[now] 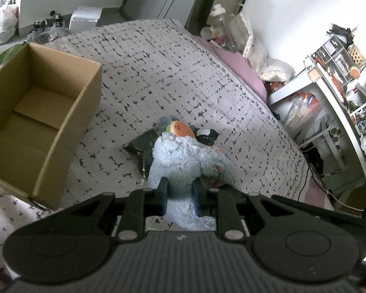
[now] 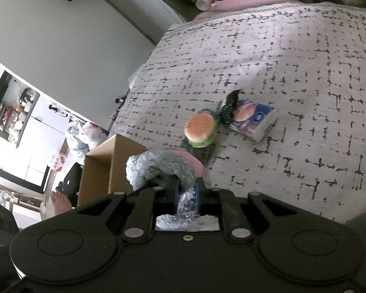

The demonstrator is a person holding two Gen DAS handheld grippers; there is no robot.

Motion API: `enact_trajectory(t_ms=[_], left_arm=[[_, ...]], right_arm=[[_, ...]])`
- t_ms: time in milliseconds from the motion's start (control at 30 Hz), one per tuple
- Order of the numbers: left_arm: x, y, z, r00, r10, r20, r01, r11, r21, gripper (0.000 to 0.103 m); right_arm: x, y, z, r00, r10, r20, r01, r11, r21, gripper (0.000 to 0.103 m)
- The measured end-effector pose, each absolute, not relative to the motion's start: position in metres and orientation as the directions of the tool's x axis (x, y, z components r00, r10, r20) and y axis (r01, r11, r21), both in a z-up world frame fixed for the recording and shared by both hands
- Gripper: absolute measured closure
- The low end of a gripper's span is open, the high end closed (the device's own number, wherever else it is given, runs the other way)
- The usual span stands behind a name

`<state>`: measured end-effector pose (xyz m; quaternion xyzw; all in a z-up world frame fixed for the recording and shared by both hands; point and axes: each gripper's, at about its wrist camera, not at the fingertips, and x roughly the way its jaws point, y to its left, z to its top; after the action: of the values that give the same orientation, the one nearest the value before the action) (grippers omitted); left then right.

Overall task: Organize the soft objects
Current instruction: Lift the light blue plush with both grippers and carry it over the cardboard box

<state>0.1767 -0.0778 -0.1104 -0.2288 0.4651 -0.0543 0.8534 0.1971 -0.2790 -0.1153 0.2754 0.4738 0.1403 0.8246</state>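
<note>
My left gripper (image 1: 180, 185) is shut on a fluffy light-blue slipper (image 1: 183, 156), lifted above the patterned bedspread (image 1: 158, 73). Behind it lie a burger plush (image 1: 180, 129) and a black-and-white soft item (image 1: 206, 135). An open cardboard box (image 1: 68, 112), nothing visible inside, stands to the left. My right gripper (image 2: 187, 185) is shut on the fluffy rim of a light-blue slipper with pink lining (image 2: 153, 163). I cannot tell whether both hold one slipper. Beyond lie the burger plush (image 2: 200, 129), a black item (image 2: 229, 107) and a tissue pack (image 2: 253, 120). The box (image 2: 102, 168) is at the left.
A pink pillow (image 1: 239, 68) and bottles (image 1: 219, 24) sit at the bed's far end. Cluttered white shelves (image 1: 329, 73) stand right of the bed. Plastic bags (image 1: 2, 22) lie on the floor far left. A person's bare foot (image 2: 59, 201) shows beside the box.
</note>
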Motion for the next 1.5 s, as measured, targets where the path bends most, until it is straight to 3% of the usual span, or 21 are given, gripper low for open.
enact_trajectory(t_ms=[733, 1500], left_arm=[[0.143, 0.003, -0.079, 0.645, -0.245, -0.724, -0.191, 0.865, -0.463, 0.084], [0.145, 0.098, -0.102, 0.653, -0.197, -0.731, -0.317, 0.806, -0.500, 0.084]], right_arm=[[0.180, -0.197, -0.075, 0.509, 0.540, -0.671, -0.107, 0.813, 0.573, 0.090], [0.196, -0.100, -0.082, 0.442, 0.568, -0.694, -0.174, 0.814, 0.555, 0.090]])
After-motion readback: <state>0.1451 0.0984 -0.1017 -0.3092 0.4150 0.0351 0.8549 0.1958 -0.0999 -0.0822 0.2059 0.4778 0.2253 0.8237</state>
